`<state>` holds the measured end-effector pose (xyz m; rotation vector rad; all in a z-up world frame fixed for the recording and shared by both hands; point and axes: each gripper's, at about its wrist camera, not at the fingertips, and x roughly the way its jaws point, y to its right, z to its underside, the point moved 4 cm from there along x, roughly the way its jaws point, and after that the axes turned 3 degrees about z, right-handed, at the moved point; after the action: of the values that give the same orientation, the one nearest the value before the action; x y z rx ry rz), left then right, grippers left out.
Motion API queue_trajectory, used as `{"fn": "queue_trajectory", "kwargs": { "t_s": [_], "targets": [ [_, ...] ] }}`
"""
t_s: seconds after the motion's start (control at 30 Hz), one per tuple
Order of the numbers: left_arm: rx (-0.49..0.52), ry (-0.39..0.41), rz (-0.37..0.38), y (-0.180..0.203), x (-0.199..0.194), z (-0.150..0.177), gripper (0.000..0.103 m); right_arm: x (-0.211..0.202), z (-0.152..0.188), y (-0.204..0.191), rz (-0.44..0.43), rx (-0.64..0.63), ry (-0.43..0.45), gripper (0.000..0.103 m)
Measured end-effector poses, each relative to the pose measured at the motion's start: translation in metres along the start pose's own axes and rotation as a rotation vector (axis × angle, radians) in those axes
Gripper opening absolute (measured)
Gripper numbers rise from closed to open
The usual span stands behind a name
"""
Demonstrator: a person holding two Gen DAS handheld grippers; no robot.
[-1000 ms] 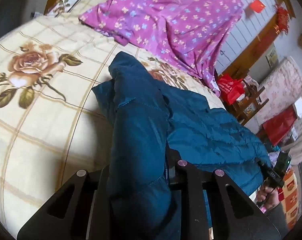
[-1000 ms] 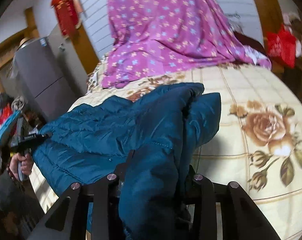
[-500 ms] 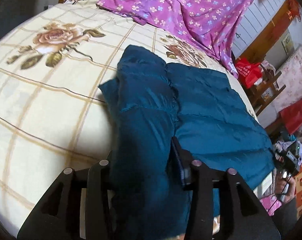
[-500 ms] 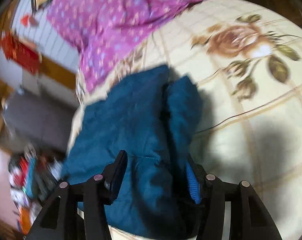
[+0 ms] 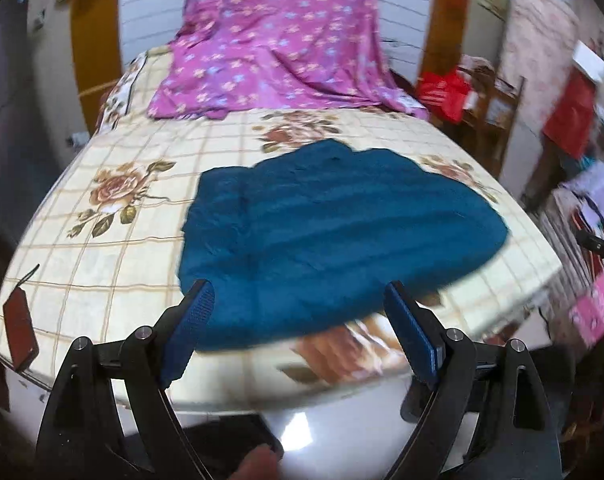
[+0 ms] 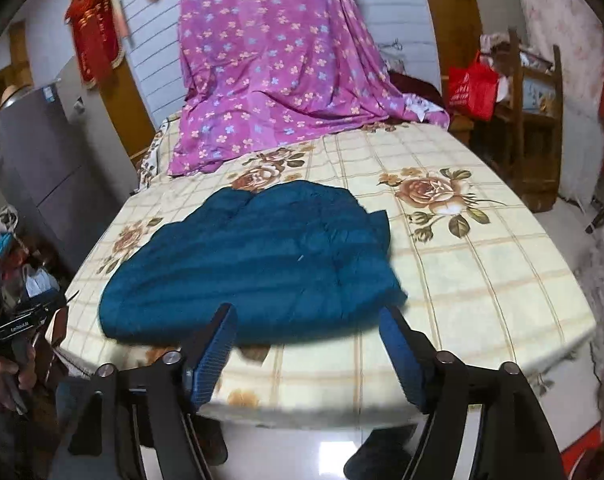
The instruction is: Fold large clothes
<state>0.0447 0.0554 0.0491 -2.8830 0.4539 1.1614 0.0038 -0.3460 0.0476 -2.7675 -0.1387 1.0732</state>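
Observation:
A teal padded jacket (image 5: pixel 333 236) lies folded flat on the rose-patterned bed cover (image 5: pixel 102 248), near the bed's front edge; in the right wrist view the jacket (image 6: pixel 258 264) sits left of centre. My left gripper (image 5: pixel 302 316) hangs above the front edge, jaws opening wide, nothing between its blue pads. My right gripper (image 6: pixel 307 338) is likewise pulled back from the jacket, jaws opening, empty. In the right wrist view a hand holds the left gripper's handle (image 6: pixel 10 332) at the far left.
A purple flowered sheet (image 5: pixel 278 40) drapes over the bed's far end. A dark red flat object (image 5: pixel 20 328) lies at the bed's left front corner. Red bags (image 6: pixel 471 88) and a wooden chair (image 6: pixel 537 92) stand right of the bed; a grey cabinet (image 6: pixel 34 160) left.
Both grippers let go of the jacket's folded part, opened wide and drew back and up from the bed. The jacket now lies flat on the cover.

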Motion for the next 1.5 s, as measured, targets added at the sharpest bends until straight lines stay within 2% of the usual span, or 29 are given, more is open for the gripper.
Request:
{"fn": "queue_trajectory", "kwargs": {
  "t_s": [0.1, 0.27, 0.47, 0.6, 0.73, 0.9, 1.5],
  "targets": [
    [0.058, -0.011, 0.001, 0.032, -0.021, 0.024, 0.087, -0.03, 0.03, -0.017, -0.016, -0.024, -0.005, 0.079],
    [0.177, -0.001, -0.092, 0.07, -0.036, 0.058, 0.087, -0.061, 0.073, -0.044, 0.002, -0.08, -0.011, 0.079],
    [0.143, -0.021, -0.064, 0.08, -0.041, 0.081, 0.087, -0.081, 0.098, -0.06, -0.002, -0.091, 0.029, 0.079],
    [0.073, -0.015, -0.001, 0.078, -0.049, 0.079, 0.087, -0.086, 0.102, -0.068, 0.013, -0.116, 0.034, 0.079],
    [0.029, -0.026, -0.015, 0.073, -0.053, 0.076, 0.087, -0.091, 0.104, -0.075, 0.033, -0.154, 0.044, 0.08],
    [0.044, -0.063, -0.088, 0.078, -0.051, 0.074, 0.087, -0.098, 0.103, -0.082, 0.046, -0.189, 0.054, 0.079],
    [0.086, -0.066, -0.055, 0.089, -0.052, 0.079, 0.087, -0.098, 0.102, -0.091, 0.055, -0.217, 0.065, 0.08]
  ]
}}
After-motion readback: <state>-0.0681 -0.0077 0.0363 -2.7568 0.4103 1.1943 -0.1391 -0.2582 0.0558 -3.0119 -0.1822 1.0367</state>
